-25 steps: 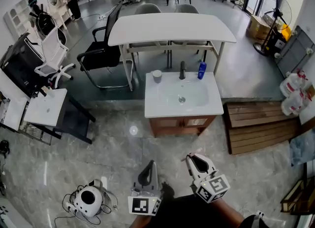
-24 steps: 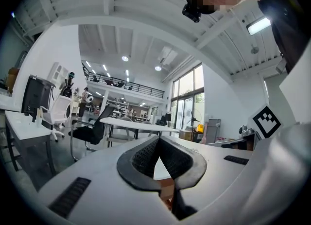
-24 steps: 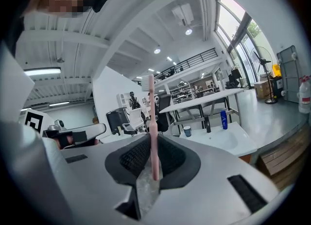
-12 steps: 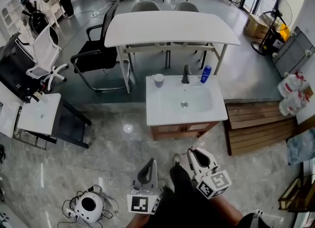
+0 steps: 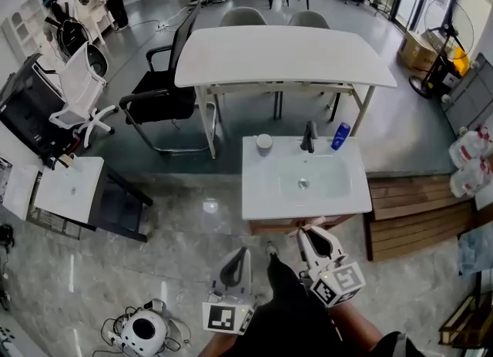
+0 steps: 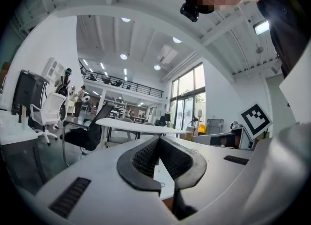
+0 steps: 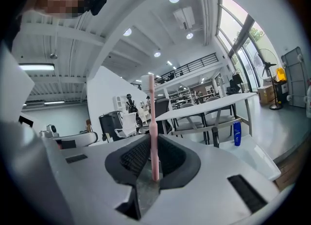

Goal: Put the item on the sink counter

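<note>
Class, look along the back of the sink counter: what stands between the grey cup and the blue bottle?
The head view shows a dark faucet between the grey cup and the blue bottle, at the back of the sink counter.

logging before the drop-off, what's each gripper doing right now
Left gripper: closed, nothing between its jaws.
Right gripper: closed on a thin pink stick, which stands upright between its jaws.

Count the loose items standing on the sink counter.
2. A grey cup stands at the back left of the sink counter, left of the faucet. A blue bottle stands at the back right. The whole top is in view, so none seems hidden.
</note>
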Demonstrator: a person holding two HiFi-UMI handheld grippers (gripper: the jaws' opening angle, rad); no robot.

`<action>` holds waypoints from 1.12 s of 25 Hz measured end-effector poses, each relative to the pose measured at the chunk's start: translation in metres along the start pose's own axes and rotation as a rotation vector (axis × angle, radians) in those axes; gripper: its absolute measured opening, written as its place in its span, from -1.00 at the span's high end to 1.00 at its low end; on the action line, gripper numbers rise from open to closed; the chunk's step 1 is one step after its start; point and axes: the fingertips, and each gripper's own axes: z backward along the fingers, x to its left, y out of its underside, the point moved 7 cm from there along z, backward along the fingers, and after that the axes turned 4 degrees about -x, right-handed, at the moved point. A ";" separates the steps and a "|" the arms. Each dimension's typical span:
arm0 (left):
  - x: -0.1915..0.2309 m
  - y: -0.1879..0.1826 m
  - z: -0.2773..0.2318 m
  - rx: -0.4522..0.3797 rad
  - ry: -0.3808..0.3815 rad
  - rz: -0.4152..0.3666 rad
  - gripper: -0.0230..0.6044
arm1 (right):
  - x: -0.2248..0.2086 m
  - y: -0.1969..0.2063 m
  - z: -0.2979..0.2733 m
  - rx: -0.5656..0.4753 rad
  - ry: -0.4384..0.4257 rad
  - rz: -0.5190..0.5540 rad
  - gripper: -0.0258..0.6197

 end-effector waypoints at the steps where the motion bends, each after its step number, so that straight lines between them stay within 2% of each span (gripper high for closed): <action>1: 0.004 0.000 -0.009 -0.003 0.002 -0.016 0.87 | -0.005 -0.003 -0.011 -0.001 -0.006 0.002 0.78; 3: 0.012 -0.001 -0.029 -0.003 0.004 -0.042 0.87 | -0.016 -0.008 -0.032 0.003 -0.018 0.004 0.78; 8: 0.026 -0.013 -0.088 -0.018 -0.025 0.013 0.87 | -0.048 -0.023 -0.088 0.021 -0.047 0.008 0.78; 15: 0.051 -0.012 -0.166 -0.016 -0.050 0.022 0.87 | -0.095 -0.034 -0.166 0.040 -0.074 0.002 0.78; 28: 0.093 0.000 -0.266 0.002 -0.099 0.052 0.87 | -0.166 -0.015 -0.291 0.136 -0.100 -0.019 0.78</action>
